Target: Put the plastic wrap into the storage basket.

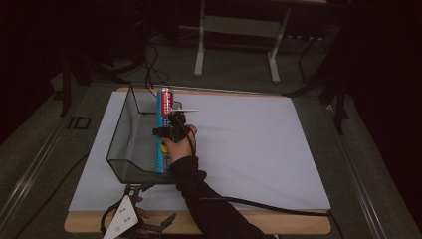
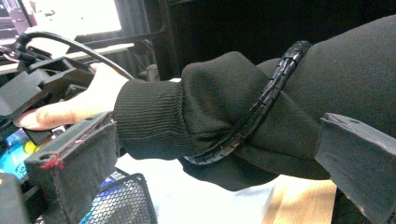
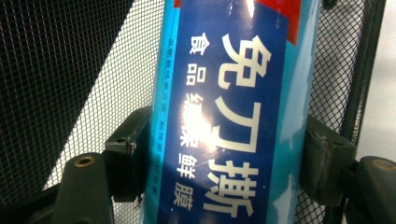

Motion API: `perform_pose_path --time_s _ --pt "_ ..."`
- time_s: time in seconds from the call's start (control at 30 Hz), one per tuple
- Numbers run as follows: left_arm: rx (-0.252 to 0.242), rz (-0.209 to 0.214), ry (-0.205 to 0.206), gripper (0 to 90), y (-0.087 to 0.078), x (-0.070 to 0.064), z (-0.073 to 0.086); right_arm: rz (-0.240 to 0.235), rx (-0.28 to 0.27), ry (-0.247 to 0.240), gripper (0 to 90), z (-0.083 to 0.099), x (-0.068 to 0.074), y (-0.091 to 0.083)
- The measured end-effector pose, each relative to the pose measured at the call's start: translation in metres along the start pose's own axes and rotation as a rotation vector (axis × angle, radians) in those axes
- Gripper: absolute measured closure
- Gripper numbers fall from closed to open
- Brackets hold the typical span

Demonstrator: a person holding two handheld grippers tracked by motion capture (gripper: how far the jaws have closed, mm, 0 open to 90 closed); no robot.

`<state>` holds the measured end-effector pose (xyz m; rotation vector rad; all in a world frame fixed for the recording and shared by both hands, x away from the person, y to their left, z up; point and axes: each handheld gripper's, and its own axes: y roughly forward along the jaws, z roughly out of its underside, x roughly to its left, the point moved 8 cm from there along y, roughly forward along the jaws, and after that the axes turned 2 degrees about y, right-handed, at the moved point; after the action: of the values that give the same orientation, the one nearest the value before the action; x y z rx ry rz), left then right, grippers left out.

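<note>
Two grippers in play, and we read them differently. In the high view, the right gripper (image 1: pixel 171 130) sits at centre-left of the frame, just left of the person's hand (image 1: pixel 180 143), and it's clamped on a long blue tube (image 1: pixel 164 130) of cling film with a red band near its far end. The right gripper view confirms it: the tube (image 3: pixel 238 116) with white Chinese lettering runs up the middle of the frame, one black jaw pad pressed on each side, black mesh behind. The tube lies lengthwise along the right-hand wall of the black mesh basket (image 1: pixel 130 144), which stands on the white sheet (image 1: pixel 249 144) covering the table. The left gripper (image 1: pixel 144 225) hangs at the bottom left of the high view, by the table's near edge; in its own view, jaws stand wide apart with nothing between them, the black sleeve (image 2: pixel 261 112) and spiral-wrapped cable (image 2: pixel 261 105) beyond.
</note>
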<state>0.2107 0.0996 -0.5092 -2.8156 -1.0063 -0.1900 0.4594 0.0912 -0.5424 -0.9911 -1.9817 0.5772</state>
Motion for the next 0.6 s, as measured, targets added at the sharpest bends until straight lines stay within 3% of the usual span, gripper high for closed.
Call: perform_pose_path --time_s 0.13,0.27,0.4,0.5,0.6 --pt "0.001 -0.001 -0.002 0.4 0.000 0.000 0.000 0.077 0.008 -0.100 25.7 -0.001 0.002 -0.003" --pt "0.000 0.002 -0.002 0.4 0.000 0.000 0.000 0.113 0.003 -0.160 23.5 -0.004 0.001 -0.008" --pt "0.002 0.002 0.001 0.4 0.000 -0.001 0.000 0.117 0.012 -0.186 21.8 -0.005 0.001 -0.012" --pt "0.006 0.003 0.001 0.4 0.001 0.000 0.001 0.073 0.028 -0.218 16.7 -0.010 0.002 -0.020" --pt "0.008 0.002 0.003 0.4 0.001 -0.001 0.001 0.063 0.024 -0.263 13.2 -0.014 0.003 -0.029"
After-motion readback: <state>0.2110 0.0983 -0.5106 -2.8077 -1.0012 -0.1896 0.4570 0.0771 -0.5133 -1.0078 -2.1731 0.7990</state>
